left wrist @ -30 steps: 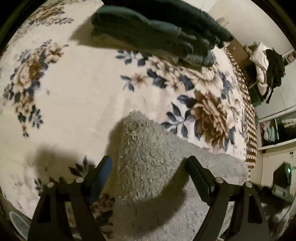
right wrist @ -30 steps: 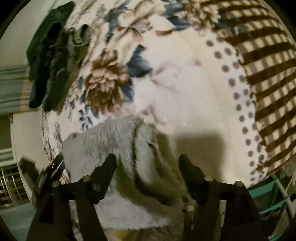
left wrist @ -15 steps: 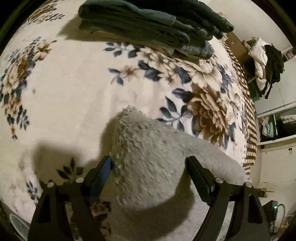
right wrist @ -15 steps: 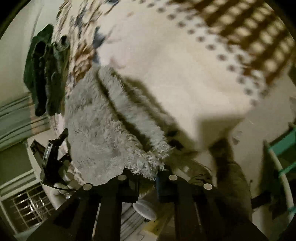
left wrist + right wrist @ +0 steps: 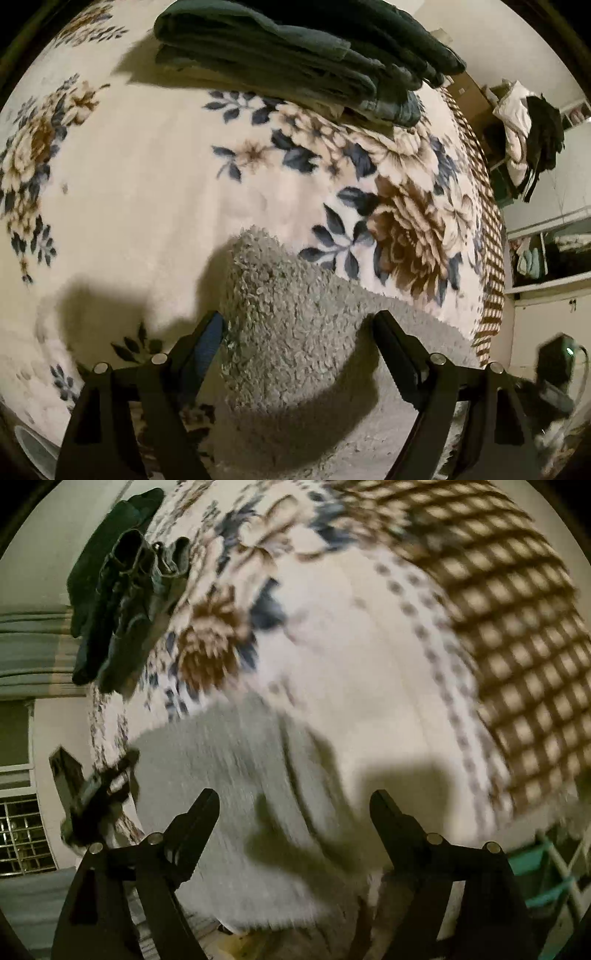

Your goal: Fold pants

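**Two grippers spread over grey fleece pants on floral blanket**

Both grippers are held wide apart w/ nothing between the fingers. Left gripper (image 5: 295,328) hangs just over the grey fuzzy pants (image 5: 295,332), fingers straddling a raised hump of the fabric; can't tell if the tips touch it. Right gripper (image 5: 293,808) is above the pants (image 5: 229,775) too, fingers either side of a dark fold line running down the fabric; that view is motion-blurred, so contact is unclear.

Pants lie on the floral blanket (image 5: 147,192), at its near edge relative to both cams, bunched rather than flat. One rounded end sticks up toward the blanket's middle in the left view.

Stack of dark green folded clothes (image 5: 295,62) sits at the far side of the blanket, well apart from the pants; same stack (image 5: 118,609) shows at the blanket's upper left in the right view. Brown checked border (image 5: 517,646) runs along the blanket's edge, right of the pants.

Beyond the blanket's border in the left view: heap of white + black clothes (image 5: 528,136), plus open shelves (image 5: 543,254) w/ folded items. Left gripper (image 5: 92,794) also shows in the right view, just off the pants' left edge, blurred.
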`<state>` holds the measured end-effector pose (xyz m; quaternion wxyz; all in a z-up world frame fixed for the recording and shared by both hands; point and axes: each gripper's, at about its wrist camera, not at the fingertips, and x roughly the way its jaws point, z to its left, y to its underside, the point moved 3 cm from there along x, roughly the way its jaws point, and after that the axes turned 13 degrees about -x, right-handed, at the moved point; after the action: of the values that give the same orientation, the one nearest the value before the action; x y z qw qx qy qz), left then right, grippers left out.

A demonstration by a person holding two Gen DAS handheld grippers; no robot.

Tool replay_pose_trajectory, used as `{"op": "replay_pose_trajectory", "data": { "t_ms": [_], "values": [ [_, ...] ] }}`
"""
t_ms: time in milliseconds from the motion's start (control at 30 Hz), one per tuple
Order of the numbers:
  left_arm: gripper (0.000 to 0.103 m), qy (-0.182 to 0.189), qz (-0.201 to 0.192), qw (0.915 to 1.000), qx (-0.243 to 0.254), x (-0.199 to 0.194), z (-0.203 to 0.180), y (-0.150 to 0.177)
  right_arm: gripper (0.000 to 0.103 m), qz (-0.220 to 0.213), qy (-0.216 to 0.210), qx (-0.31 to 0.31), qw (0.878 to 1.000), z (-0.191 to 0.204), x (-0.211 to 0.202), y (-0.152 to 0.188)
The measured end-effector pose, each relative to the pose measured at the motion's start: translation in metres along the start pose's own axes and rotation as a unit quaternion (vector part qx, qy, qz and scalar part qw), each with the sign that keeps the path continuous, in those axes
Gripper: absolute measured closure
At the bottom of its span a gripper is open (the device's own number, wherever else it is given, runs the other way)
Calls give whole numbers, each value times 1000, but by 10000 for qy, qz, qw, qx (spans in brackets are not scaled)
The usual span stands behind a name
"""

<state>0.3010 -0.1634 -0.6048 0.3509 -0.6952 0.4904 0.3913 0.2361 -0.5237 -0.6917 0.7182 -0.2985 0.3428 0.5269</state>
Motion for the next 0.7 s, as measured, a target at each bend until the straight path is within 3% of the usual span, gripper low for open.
{"op": "replay_pose_trajectory", "data": {
  "t_ms": [67, 100, 133, 267, 333, 367, 433, 600, 700],
  "values": [
    [21, 49, 4, 10000, -64, 0, 0, -2, 18, 278, -144, 0, 9995, 2, 23, -18],
    [21, 67, -1, 9999, -103, 1, 1, -4, 35, 305, -120, -106, 9994, 6, 29, -15],
    [21, 83, -7, 9999, -130, 1, 2, -6, 66, 315, 54, -284, 9991, 13, 33, -20],
    [26, 292, -2, 9989, -356, 5, 9, -18, 71, 168, 566, -541, 9968, 23, 39, -31],
    [66, 326, 29, 9983, -475, 10, 13, -25, 73, 1, 590, -255, 9979, 13, 37, -32],
    [74, 384, 84, 9978, -536, 15, 16, -30, 73, -80, 620, -149, 9979, 10, 37, -34],
    [80, 406, 130, 9974, -588, 21, 19, -34, 74, -234, 657, 62, 9975, 2, 35, -35],
    [81, 219, 254, 9975, -627, 39, 29, -39, 74, -210, 763, 213, 9966, -10, 42, -36],
    [81, 265, 289, 9966, -721, 39, 31, -40, 67, -39, 567, 338, 9978, -14, 51, -34]
  ]
}}
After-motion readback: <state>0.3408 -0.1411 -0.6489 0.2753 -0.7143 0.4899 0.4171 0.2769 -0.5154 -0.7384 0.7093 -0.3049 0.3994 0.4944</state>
